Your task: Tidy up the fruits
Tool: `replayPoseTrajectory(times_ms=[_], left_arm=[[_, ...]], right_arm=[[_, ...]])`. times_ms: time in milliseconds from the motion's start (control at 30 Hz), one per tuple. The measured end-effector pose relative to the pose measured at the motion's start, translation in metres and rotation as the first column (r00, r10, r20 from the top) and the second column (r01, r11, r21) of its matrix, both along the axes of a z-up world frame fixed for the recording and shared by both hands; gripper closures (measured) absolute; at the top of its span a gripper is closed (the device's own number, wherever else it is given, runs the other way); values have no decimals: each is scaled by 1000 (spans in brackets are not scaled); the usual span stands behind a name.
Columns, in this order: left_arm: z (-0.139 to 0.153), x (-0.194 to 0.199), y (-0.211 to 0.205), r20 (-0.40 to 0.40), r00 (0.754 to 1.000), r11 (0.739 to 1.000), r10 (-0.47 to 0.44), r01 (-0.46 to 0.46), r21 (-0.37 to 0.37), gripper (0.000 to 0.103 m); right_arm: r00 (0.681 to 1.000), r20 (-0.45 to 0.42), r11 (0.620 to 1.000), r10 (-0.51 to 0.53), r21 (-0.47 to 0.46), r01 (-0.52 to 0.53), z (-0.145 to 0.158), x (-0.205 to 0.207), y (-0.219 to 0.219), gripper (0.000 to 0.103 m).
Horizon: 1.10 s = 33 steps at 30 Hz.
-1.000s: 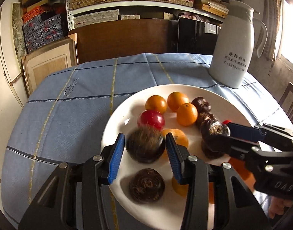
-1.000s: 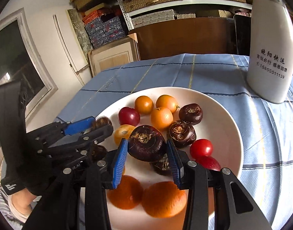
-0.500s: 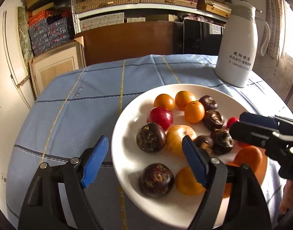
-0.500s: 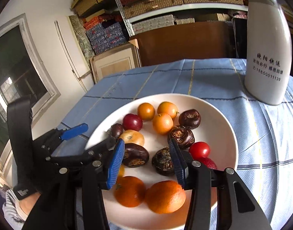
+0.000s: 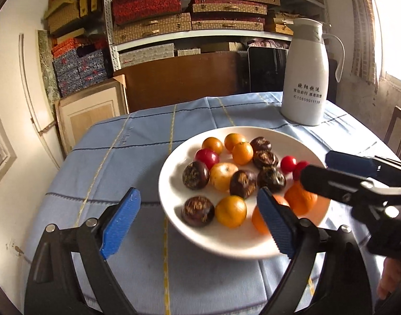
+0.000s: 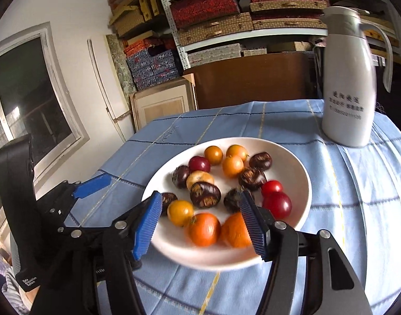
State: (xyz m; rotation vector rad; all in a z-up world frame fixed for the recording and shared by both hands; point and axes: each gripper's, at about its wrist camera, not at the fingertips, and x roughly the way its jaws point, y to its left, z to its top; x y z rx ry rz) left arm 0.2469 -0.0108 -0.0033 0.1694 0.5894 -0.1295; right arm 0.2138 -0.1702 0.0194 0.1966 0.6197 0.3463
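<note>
A white plate (image 5: 171, 183) (image 6: 287, 162) on the blue tablecloth holds several fruits. These are small oranges (image 5: 230, 211) (image 6: 203, 229), dark brown round fruits (image 5: 198, 211) (image 6: 204, 194) and red cherry tomatoes (image 5: 288, 164) (image 6: 276, 204). My left gripper (image 5: 198, 210) hangs back over the plate's near left rim. Its jaws are opening wide and grip nothing. My right gripper (image 6: 200, 218) (image 5: 316, 165) hovers over the near rim. Its jaws are opening too, and the fruits under them lie loose on the plate. The left gripper's blue fingertip (image 6: 93, 183) shows left of the plate.
A tall white thermos jug (image 5: 305, 78) (image 6: 350, 92) stands on the cloth behind the plate to the right. Shelves of boxes (image 5: 190, 21) and a leaning wooden frame (image 5: 90, 113) are beyond the table. A chair back (image 5: 400, 134) is at the right edge.
Each gripper was shut on a dark fruit a second ago. Both have let go, opened, and drawn back and up from the plate. The two dark fruits now lie among the others.
</note>
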Motion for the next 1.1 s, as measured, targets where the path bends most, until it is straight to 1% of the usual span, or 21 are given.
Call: replayPoseTrajectory(times_ms=[67, 133, 200, 267, 400, 467, 500, 567, 633, 667, 767, 867, 933, 1000, 1100], left_arm=[[-2, -9, 1, -1, 1000, 1000, 8, -9, -6, 15], [-6, -20, 2, -12, 1000, 1000, 10, -11, -21, 15], [-8, -29, 0, -12, 1000, 1000, 11, -11, -19, 14], [-11, -42, -3, -3, 1000, 1000, 15, -15, -12, 9], [-13, -65, -6, 19, 999, 1000, 28, -28, -9, 5], [-15, -77, -6, 27, 999, 999, 34, -34, -23, 5], [-15, -81, -5, 30, 999, 999, 36, -36, -28, 5], [-15, -88, -4, 38, 998, 998, 48, -47, -35, 5], [-16, -93, -2, 36, 998, 997, 60, -58, -46, 5], [-15, -94, -2, 34, 998, 997, 59, -57, -52, 5], [-13, -97, -1, 34, 997, 996, 68, -66, -62, 5], [-13, -99, -2, 41, 996, 996, 73, -71, -53, 5], [-14, -99, -4, 44, 994, 995, 96, -95, -28, 5], [-14, -97, -6, 36, 992, 992, 123, -123, -3, 5], [-14, -98, -5, 24, 994, 994, 105, -104, -22, 5]], right_arm=[[1000, 4, 1000, -15, 8, 15, -1, -10, -5, 40], [999, 12, 999, -39, 16, 38, -3, -22, -12, 37], [998, 23, 998, -63, 16, 63, -5, -34, -19, 35], [996, 35, 997, -82, 7, 82, -7, -44, -23, 34], [990, 71, 993, -118, -22, 120, -11, -65, -28, 26], [987, 91, 990, -132, -44, 136, -12, -74, -28, 20], [986, 96, 989, -136, -50, 141, -13, -79, -28, 16], [985, 108, 988, -137, -54, 143, -14, -88, -29, 13], [984, 116, 986, -137, -75, 146, -16, -97, -27, 5], [983, 122, 985, -139, -88, 150, -16, -100, -25, 4], [979, 145, 976, -145, -143, 166, -18, -111, -17, 4], [977, 123, 961, -174, -196, 196, -22, -111, -12, 4], [979, 87, 958, -184, -206, 199, -24, -107, -11, 4], [980, 45, 961, -195, -189, 200, -27, -102, -15, 4], [975, 14, 964, -220, -151, 220, -30, -99, -24, 4]])
